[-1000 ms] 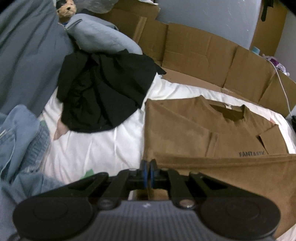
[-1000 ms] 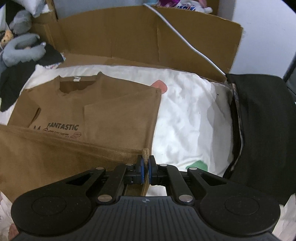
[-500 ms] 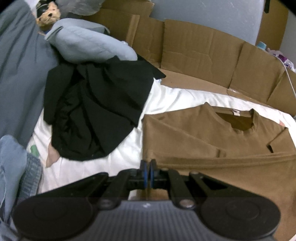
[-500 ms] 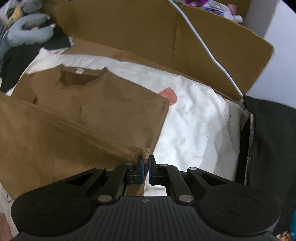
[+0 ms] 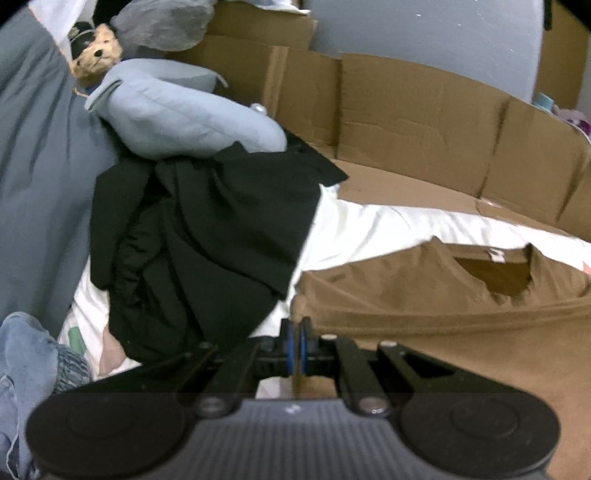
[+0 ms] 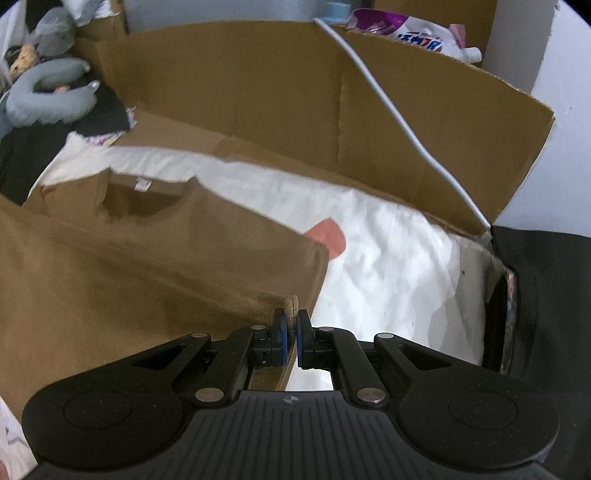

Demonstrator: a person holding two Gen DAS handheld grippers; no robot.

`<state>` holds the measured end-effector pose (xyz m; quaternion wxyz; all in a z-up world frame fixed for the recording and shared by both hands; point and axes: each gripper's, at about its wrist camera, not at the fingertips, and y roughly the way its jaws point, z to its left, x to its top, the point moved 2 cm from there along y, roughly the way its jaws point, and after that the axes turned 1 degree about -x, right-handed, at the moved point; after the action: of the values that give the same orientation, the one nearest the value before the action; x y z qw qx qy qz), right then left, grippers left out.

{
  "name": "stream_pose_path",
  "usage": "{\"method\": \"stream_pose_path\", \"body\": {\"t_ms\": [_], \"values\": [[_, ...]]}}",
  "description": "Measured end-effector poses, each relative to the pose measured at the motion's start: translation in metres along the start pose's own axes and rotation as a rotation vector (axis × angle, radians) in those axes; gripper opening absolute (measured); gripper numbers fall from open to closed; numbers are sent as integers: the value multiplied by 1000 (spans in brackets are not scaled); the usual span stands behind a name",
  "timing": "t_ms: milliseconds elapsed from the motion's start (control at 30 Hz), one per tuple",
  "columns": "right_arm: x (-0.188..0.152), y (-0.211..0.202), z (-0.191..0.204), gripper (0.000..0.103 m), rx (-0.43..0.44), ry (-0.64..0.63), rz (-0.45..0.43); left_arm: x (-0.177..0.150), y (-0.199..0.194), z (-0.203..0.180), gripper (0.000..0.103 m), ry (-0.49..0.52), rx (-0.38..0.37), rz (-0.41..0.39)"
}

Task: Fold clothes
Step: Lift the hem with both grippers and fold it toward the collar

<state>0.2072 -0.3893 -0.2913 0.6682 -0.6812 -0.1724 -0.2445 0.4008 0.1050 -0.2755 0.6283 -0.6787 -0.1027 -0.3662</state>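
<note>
No legible writing was found on the brown T-shirt; only a small white neck label was visible, its text too blurred to be read. The shirt lay on the white sheet, its lower hem lifted over the body. The left gripper was closed on one hem corner, the right gripper on the other. A black garment (beside a grey pillow) was shown fully only in the left view; a printed pouch, probably detergent, only in the right.
</note>
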Motion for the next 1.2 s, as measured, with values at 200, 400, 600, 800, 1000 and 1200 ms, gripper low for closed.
{"method": "stream_pose_path", "body": {"t_ms": [200, 400, 600, 800, 1000, 1200], "values": [[21, 12, -2, 3, -10, 17, -40, 15, 12, 0, 4, 19, 22, -10], [34, 31, -6, 3, -41, 31, -49, 32, 29, -9, 4, 38, 33, -21], [37, 51, -11, 3, -59, 48, -56, 40, 46, -14, 4, 44, 42, -17], [38, 71, -13, 3, -54, 51, -57, 43, 69, -16, 4, 50, 65, 17], [36, 87, -18, 3, -40, 53, -72, 40, 86, -22, 4, 80, 76, 28], [45, 68, -23, 3, -11, 115, -114, 45, 65, -19, 4, 62, 80, -11]]}}
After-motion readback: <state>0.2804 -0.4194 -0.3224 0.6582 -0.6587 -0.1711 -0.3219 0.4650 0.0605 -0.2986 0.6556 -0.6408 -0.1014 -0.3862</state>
